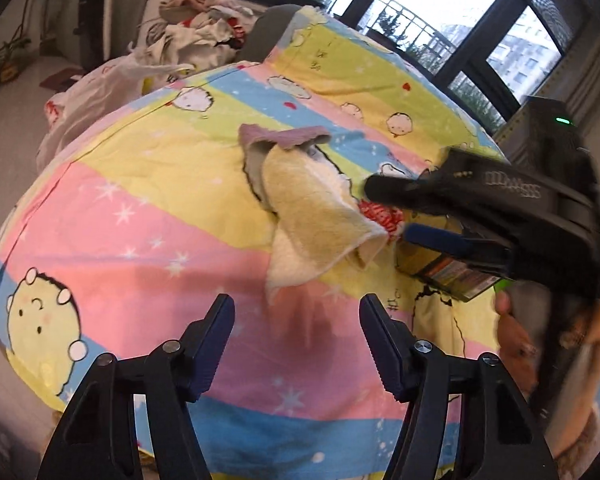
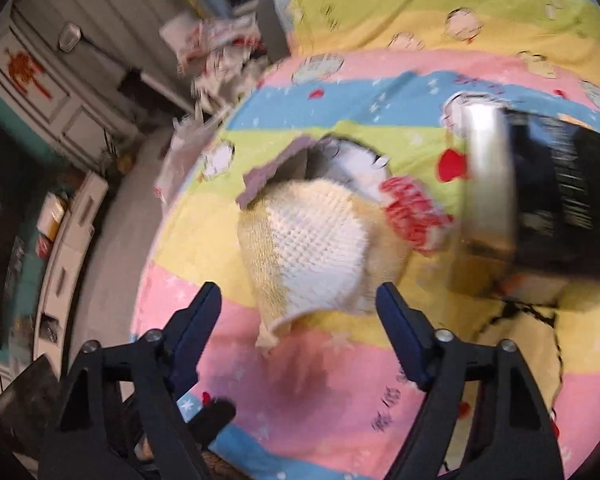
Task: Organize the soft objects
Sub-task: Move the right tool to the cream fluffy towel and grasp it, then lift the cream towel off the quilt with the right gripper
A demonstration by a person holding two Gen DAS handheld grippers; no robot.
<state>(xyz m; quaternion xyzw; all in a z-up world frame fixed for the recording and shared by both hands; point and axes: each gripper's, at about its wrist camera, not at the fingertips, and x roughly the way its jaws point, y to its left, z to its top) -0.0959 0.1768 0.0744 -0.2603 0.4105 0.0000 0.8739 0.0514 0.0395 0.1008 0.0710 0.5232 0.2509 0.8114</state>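
Yellow towel crumpled on bed; both grippers spread, empty. Approach step; next, pinch a towel edge.

R wrist view motion-blurred; box label unreadable, clothes pile maybe smeared.

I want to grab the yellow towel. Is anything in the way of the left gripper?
Nothing visible is. The open left gripper faces the yellow towel over bare bedsheet. The right gripper sits beside the towel.
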